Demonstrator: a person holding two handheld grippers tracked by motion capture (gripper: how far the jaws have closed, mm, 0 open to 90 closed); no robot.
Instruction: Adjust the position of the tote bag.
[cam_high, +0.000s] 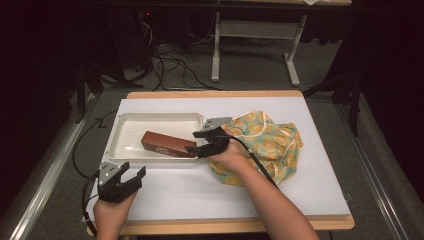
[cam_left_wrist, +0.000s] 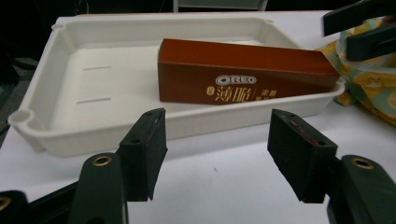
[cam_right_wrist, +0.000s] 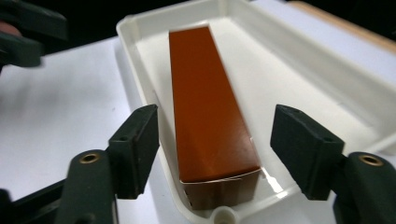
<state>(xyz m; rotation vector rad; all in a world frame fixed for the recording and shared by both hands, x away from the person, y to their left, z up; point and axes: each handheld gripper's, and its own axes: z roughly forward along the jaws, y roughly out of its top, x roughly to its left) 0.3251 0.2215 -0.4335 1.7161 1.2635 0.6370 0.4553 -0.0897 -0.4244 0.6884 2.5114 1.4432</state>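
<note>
Right gripper view puts my right gripper (cam_right_wrist: 215, 156) at the near end of the brown box (cam_right_wrist: 208, 107) lying in the white tray (cam_right_wrist: 289, 70), its long axis running away between open, empty jaws; my left gripper (cam_high: 122, 177) waits open on the bench.

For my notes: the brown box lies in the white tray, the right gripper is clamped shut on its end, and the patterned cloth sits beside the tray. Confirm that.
Not quite. The right gripper is open, its jaws clear of the brown box, as the right gripper view shows. The rest stands: box in the white tray, patterned cloth beside it.
</note>
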